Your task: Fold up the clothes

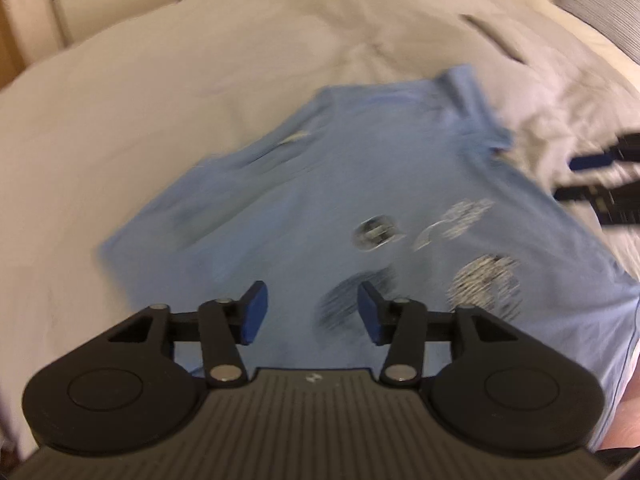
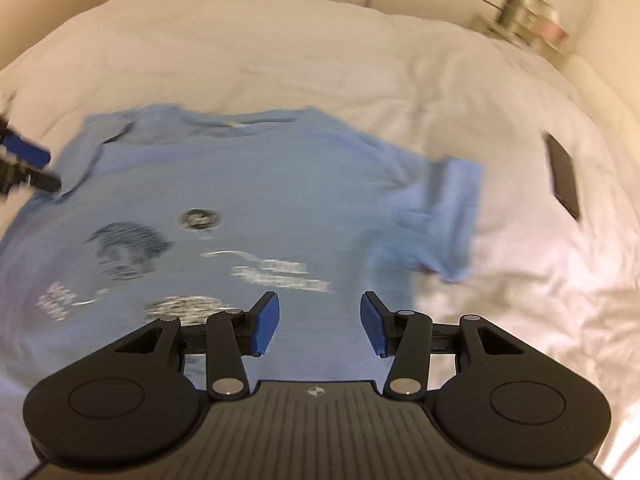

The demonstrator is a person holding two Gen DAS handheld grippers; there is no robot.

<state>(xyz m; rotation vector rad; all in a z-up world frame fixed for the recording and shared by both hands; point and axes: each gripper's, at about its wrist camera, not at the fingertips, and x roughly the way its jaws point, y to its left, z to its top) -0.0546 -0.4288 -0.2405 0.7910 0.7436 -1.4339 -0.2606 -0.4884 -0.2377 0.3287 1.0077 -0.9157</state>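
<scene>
A light blue T-shirt with grey and dark prints lies spread on a white bed; the right wrist view shows the same T-shirt front side up, one sleeve rumpled at the right. My left gripper hovers above the shirt's lower part, jaws apart, nothing between the blue pads. My right gripper hangs over the shirt's hem area, also open and empty. Each gripper shows at the edge of the other's view: the right gripper, the left gripper. Both pictures are motion-blurred.
A flat black device lies on the bedding to the right of the shirt. A headboard or wall stands behind the bed, and shelving with pale items sits at the far right. White bedding surrounds the shirt on all sides.
</scene>
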